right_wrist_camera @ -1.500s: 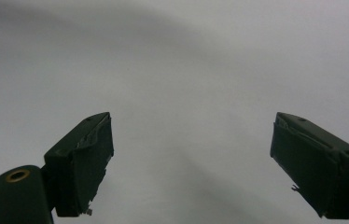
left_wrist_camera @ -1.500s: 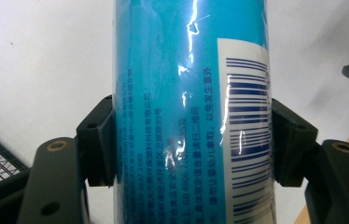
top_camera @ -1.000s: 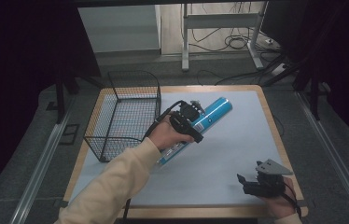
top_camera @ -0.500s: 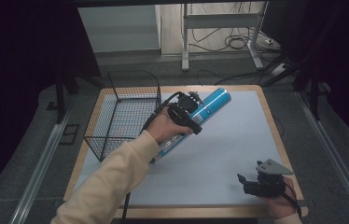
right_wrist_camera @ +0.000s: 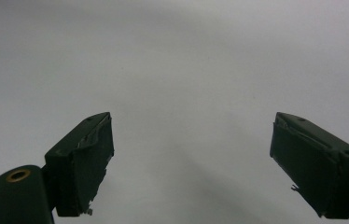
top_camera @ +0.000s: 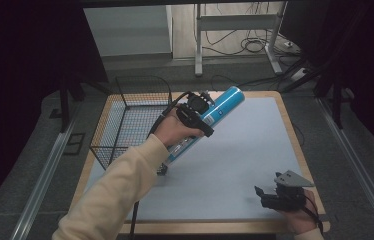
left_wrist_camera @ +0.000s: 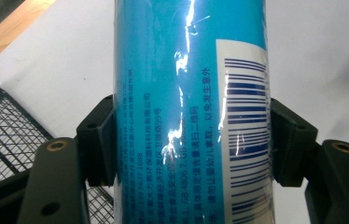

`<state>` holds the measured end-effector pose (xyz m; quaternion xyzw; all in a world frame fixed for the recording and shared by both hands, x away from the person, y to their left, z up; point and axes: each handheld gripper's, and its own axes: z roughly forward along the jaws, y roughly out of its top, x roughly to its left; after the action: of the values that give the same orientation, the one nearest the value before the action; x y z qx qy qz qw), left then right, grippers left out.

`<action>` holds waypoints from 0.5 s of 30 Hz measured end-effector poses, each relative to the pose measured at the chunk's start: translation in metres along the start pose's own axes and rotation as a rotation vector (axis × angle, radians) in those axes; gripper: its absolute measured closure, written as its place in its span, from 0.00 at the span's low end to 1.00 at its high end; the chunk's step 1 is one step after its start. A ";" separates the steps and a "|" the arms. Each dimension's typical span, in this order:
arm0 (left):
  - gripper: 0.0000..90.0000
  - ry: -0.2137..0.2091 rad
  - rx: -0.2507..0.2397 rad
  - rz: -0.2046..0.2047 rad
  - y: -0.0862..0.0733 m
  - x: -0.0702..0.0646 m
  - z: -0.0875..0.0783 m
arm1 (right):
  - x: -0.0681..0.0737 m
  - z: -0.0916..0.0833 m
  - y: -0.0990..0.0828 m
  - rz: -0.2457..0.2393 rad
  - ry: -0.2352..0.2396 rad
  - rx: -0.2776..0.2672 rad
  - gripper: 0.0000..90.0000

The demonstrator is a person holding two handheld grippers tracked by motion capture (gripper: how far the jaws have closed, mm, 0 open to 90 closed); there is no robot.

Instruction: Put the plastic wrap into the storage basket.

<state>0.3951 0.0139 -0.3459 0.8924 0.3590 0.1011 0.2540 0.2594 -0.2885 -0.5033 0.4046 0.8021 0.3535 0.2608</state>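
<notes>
A lab or test room, staged for recording – not a home. Indicated by a wood-edged table [top_camera: 295,131] with a plain grey mat [top_camera: 245,150], dark curtains at both sides, grey carpet with metal floor rails [top_camera: 42,172], and a bare metal desk frame [top_camera: 235,35] over loose cables [top_camera: 255,46] – no domestic furnishings.
</notes>
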 end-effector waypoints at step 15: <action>0.35 0.032 -0.008 -0.021 0.004 0.021 -0.009 | -0.001 0.000 0.000 0.007 -0.004 0.004 0.15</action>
<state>0.4099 0.0293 -0.3363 0.8857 0.3721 0.1139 0.2531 0.2597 -0.2891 -0.5035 0.4084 0.8009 0.3520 0.2606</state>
